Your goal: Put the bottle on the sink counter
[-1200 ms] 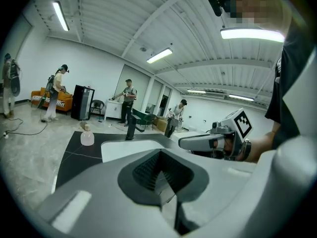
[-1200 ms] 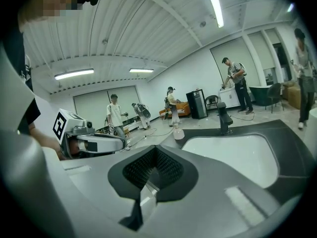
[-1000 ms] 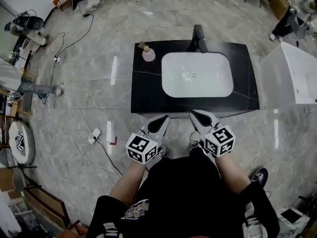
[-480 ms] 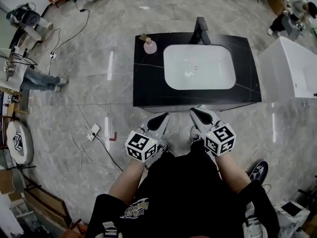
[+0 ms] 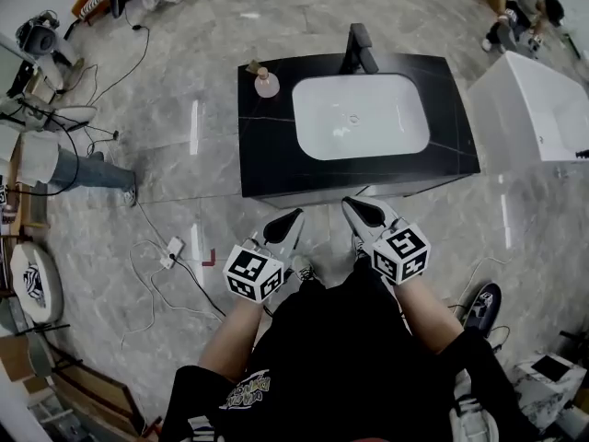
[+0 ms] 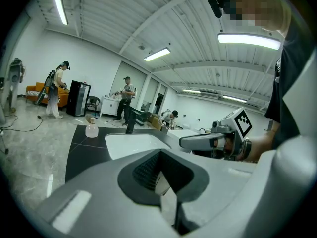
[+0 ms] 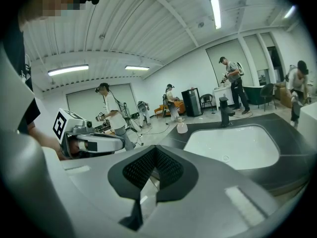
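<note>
Sink counter (image 5: 267,155) now higher in view — bottle (image 5: 266,83) on its far-left corner

The black tabletop (image 5: 267,159) is standing on the marble floor (image 5: 175,201); a pink bottle (image 5: 266,84) is sitting at its far-left corner, just beside the white basin (image 5: 361,116).

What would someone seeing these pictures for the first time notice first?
The black sink counter with its bright white basin stands in the middle of the grey floor. A small pinkish bottle sits at the counter's far left corner, left of the black faucet. In the foreground, the left gripper and right gripper, both shut and empty, point at the counter's near edge.
</note>
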Available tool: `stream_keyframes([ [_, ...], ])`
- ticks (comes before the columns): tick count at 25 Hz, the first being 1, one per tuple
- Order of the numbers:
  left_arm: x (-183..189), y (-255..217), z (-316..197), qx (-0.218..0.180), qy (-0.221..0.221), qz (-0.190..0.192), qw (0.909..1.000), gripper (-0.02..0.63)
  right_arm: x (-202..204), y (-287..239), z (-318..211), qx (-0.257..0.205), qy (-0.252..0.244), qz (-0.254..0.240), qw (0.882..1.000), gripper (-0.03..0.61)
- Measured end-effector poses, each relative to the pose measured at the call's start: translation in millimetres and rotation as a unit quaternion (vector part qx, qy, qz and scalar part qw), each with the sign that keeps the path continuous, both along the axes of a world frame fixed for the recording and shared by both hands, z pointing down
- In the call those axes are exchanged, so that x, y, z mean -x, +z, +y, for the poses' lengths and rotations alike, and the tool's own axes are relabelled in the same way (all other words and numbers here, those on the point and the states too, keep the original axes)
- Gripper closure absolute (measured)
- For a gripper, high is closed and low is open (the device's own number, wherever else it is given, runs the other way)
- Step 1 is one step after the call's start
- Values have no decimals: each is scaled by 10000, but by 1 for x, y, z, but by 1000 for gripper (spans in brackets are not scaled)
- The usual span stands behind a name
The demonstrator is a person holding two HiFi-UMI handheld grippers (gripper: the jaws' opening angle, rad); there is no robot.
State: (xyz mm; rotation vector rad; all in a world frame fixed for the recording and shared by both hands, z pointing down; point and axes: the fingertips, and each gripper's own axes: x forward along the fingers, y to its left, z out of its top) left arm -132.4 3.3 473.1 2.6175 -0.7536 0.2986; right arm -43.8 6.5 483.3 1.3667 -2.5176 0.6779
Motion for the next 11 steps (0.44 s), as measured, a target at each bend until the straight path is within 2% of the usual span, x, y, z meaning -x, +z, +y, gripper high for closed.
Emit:
stream_keyframes([
  [11,13,5,11,20,71,56,10000,614,13,5,14,34,108,18,9999,551],
])
